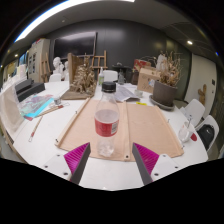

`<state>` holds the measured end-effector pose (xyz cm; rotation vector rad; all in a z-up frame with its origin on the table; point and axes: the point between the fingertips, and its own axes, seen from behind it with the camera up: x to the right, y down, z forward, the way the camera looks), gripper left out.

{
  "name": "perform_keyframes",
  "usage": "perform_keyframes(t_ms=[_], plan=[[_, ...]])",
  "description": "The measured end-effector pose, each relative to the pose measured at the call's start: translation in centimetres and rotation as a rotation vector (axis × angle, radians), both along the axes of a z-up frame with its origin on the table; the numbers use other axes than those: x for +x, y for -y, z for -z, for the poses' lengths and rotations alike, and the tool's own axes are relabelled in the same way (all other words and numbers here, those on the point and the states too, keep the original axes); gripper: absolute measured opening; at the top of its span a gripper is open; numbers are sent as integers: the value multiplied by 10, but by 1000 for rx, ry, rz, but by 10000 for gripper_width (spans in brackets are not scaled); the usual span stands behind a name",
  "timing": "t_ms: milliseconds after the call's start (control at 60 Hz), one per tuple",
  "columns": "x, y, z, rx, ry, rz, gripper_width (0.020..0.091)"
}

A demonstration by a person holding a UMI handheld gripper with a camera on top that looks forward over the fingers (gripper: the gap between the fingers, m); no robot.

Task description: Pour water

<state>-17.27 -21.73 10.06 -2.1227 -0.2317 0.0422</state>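
Item: clear plastic bottle w/ red label and white cap (106, 118), standing upright on a tan wooden board (150, 130) atop a white table (40, 140). Gripper (110, 160) hovering just short of bottle; jaws standing wide apart, gripping nothing, bottle sitting just ahead, between the pink-padded fingers (77, 153).

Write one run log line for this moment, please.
gripper: open | bottle: upright on board, capped, just ahead of fingers, not held | pour: not begun
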Motion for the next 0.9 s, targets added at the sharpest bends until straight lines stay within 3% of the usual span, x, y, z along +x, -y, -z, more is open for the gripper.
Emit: perform_keyframes(t_ms=[200, 250, 350, 433, 600, 733, 900], plan=[[-24, -63, 12, 116, -48, 22, 823], [-25, -75, 15, 136, -54, 37, 754], [-29, -88, 25, 137, -69, 51, 528], [-29, -94, 24, 155, -81, 60, 469], [-32, -92, 25, 150, -127, 50, 268], [-24, -91, 20, 132, -146, 57, 262], [-11, -98, -22, 151, -246, 59, 261]])
